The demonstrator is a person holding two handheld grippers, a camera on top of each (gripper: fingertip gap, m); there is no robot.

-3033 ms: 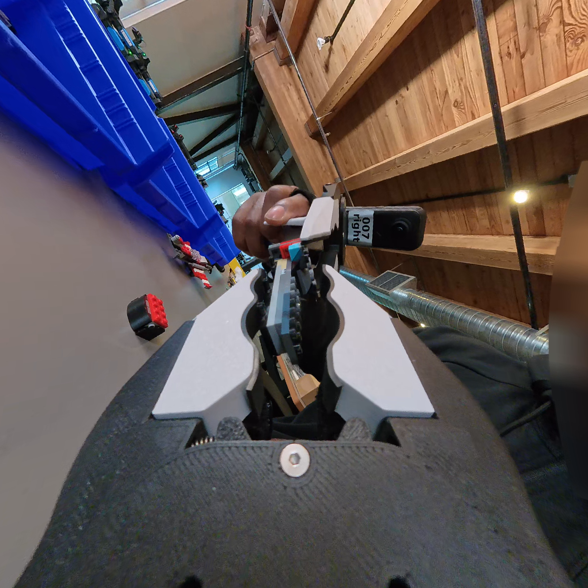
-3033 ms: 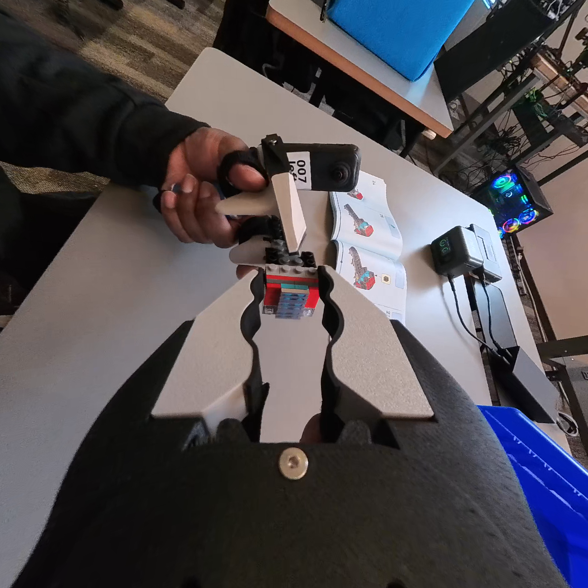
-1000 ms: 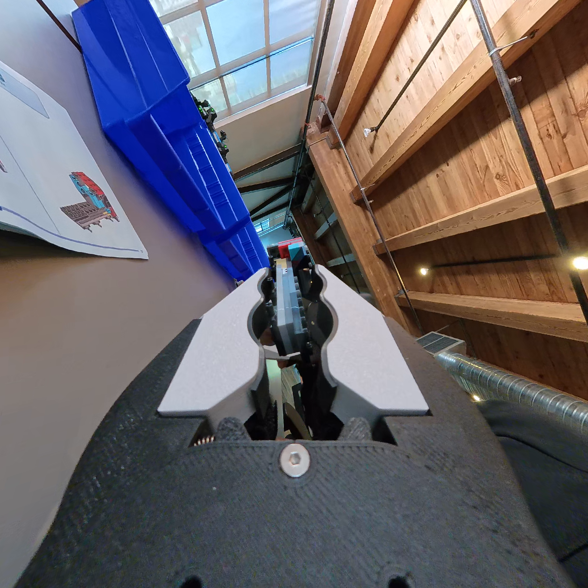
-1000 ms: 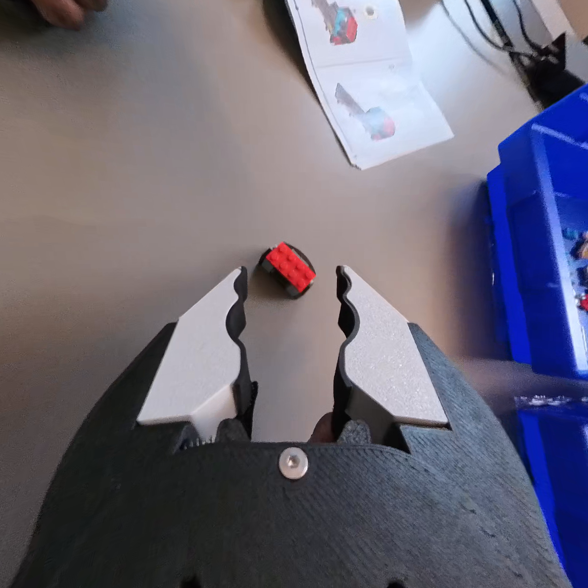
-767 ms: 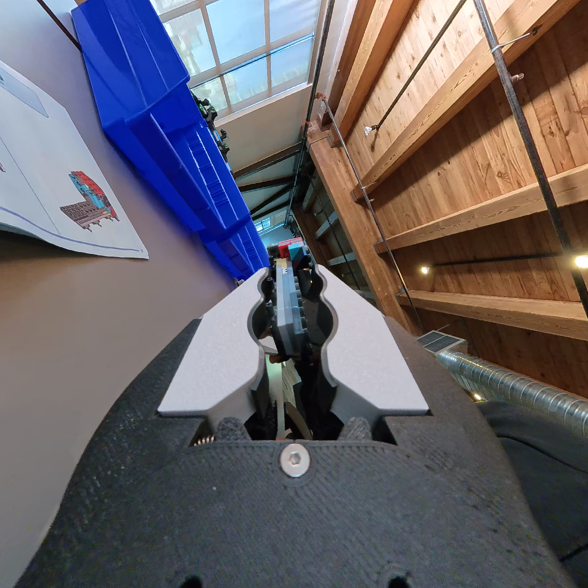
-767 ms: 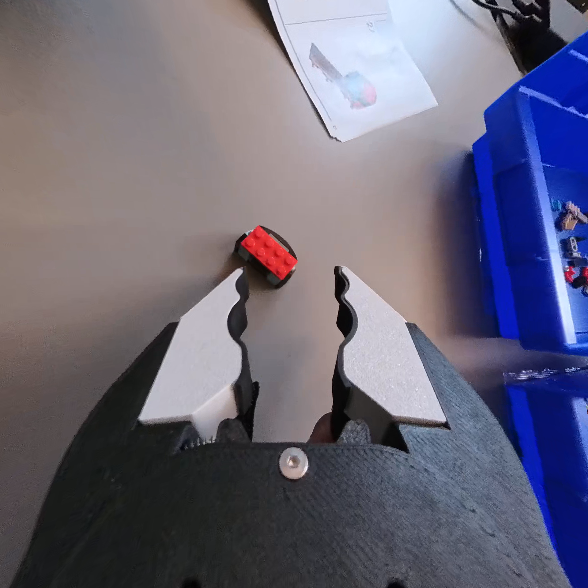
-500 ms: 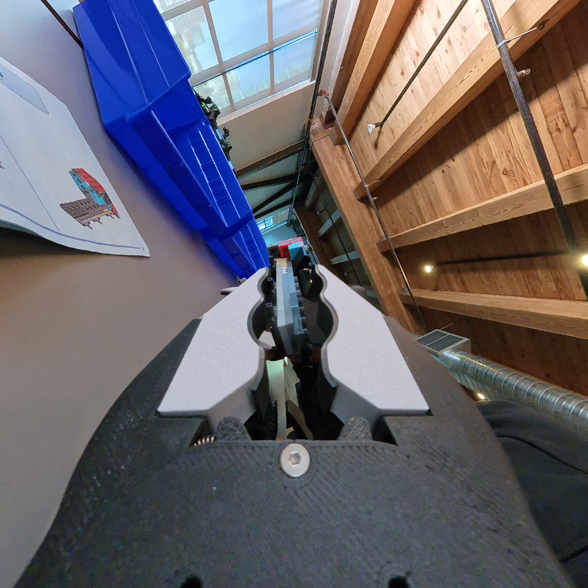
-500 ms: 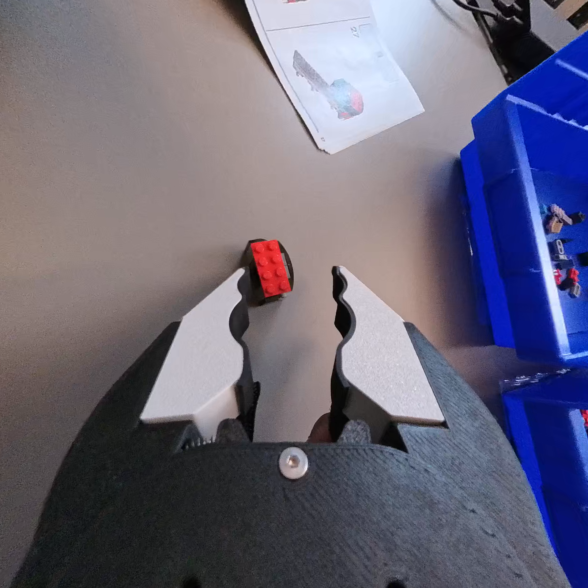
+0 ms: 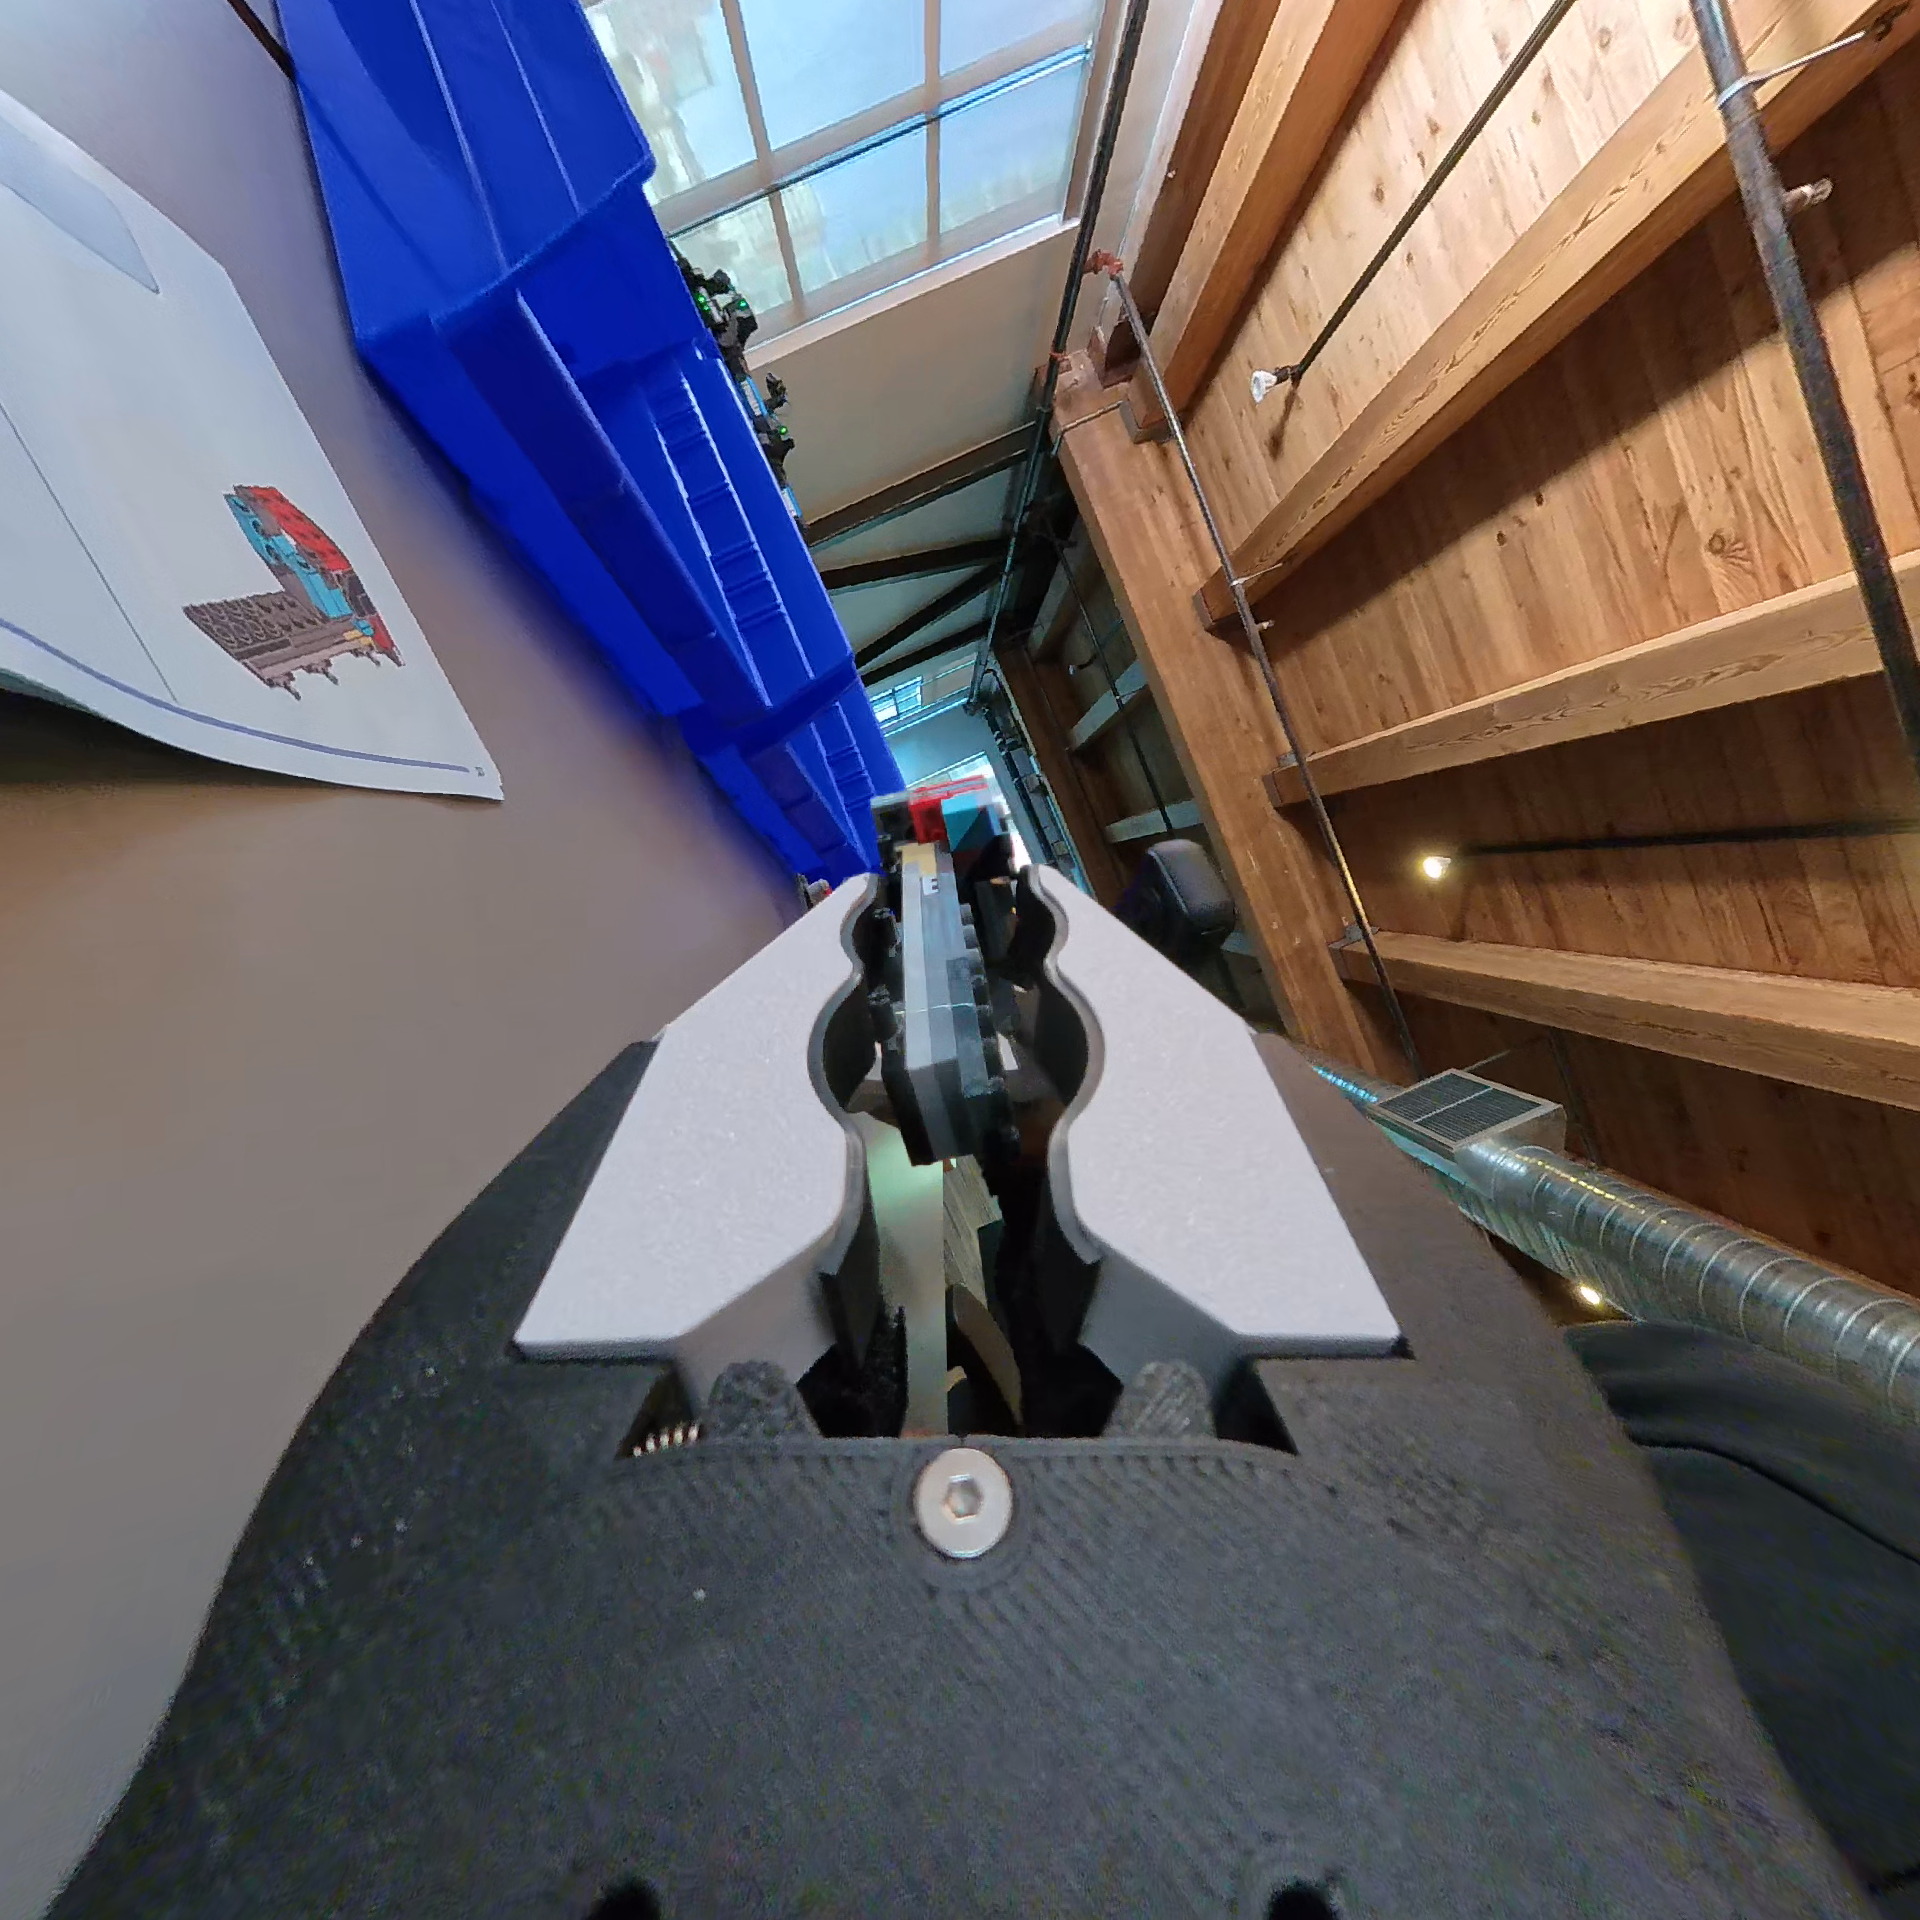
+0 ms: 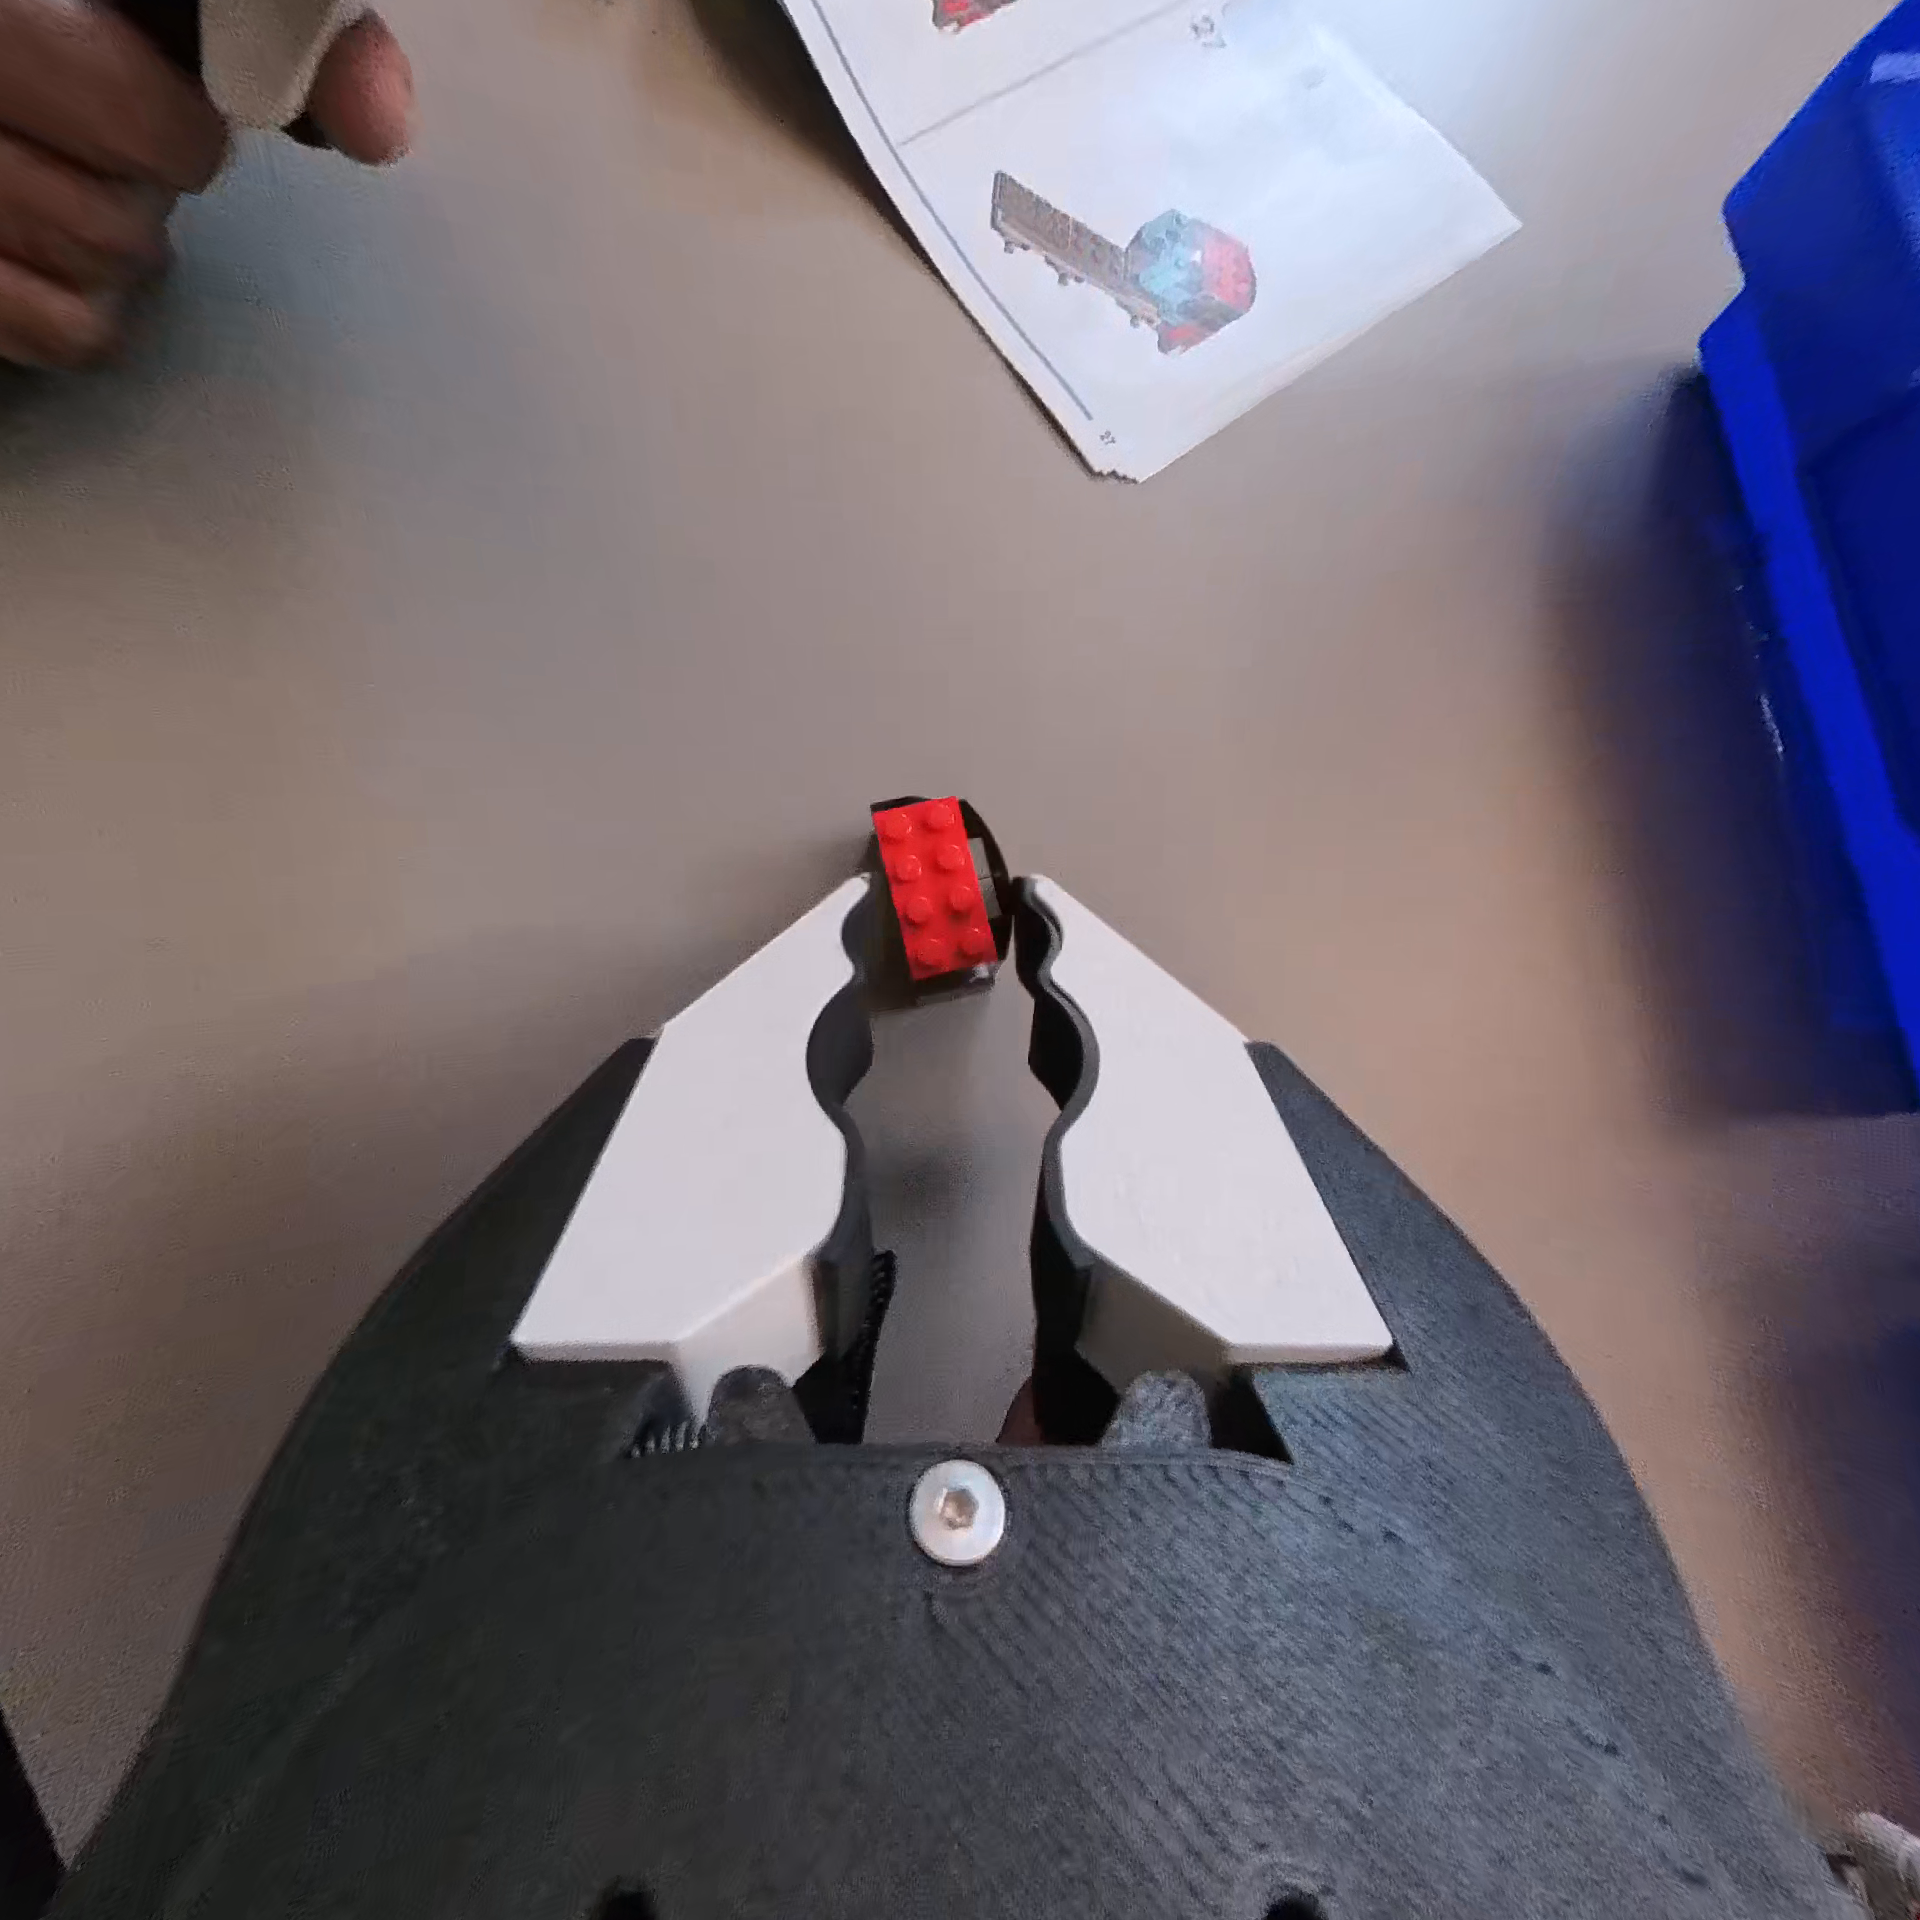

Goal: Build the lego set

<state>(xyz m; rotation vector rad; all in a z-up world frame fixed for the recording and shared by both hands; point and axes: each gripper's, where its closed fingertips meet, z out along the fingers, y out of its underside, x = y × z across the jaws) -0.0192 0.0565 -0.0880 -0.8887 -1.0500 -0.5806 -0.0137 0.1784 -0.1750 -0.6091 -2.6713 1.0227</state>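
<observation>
Brick [image 10: 935, 894], red, pinched at right fingers' [image 10: 1049, 914] tips | left fingers [image 9: 748, 1060] clamp grey model [image 9: 940, 1029]

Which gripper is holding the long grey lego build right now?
The left gripper, shut on the grey build; the right gripper grips a small red-topped piece.
</observation>
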